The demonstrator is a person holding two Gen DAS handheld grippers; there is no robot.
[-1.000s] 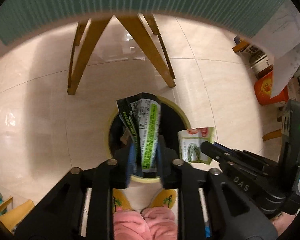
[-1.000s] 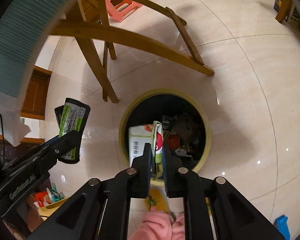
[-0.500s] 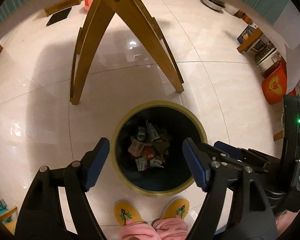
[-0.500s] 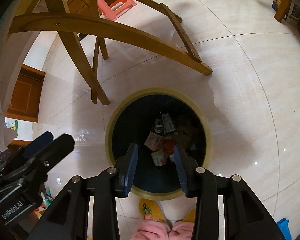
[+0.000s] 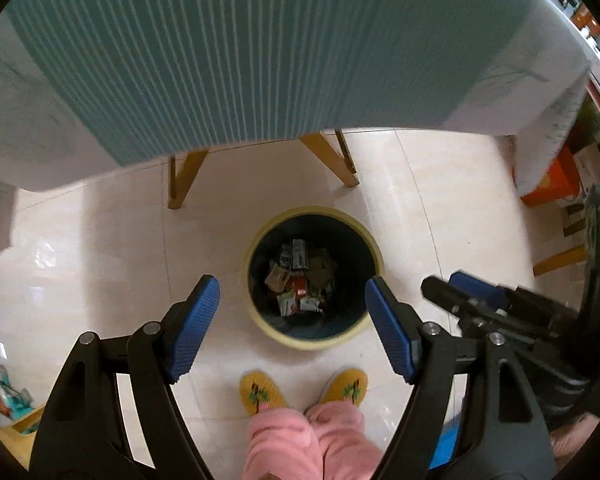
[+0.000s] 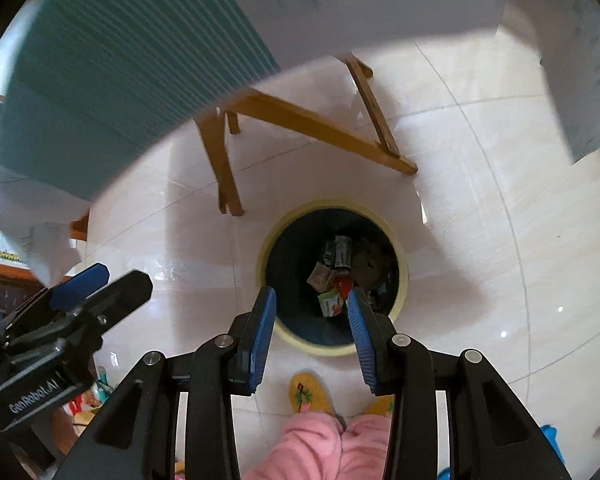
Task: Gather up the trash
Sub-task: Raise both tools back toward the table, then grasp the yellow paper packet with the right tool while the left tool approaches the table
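Note:
A round bin with a yellow rim (image 5: 374, 252) (image 6: 268, 244) stands on the tiled floor below both grippers. Several crumpled wrappers (image 5: 296, 284) (image 6: 332, 276) lie at its dark bottom. My left gripper (image 5: 290, 300) hangs high above the bin, wide open, nothing between its blue pads. My right gripper (image 6: 311, 312) is also open and empty above the bin's near edge. In the left wrist view the right gripper (image 5: 460, 288) shows at the right; in the right wrist view the left gripper (image 6: 100, 284) shows at the left.
A table with a teal ribbed mat (image 5: 260, 40) (image 6: 112, 80) and white cloth (image 5: 16, 120) overhangs the far side, on wooden legs (image 5: 184, 178) (image 6: 220, 160). A person's yellow slippers (image 5: 260, 394) and pink trouser legs (image 5: 308, 440) stand just before the bin. An orange stool (image 5: 552, 188) is at right.
Both grippers opened and dropped their wrappers into the bin, then rose; the bin looks smaller and the table edge has come into view.

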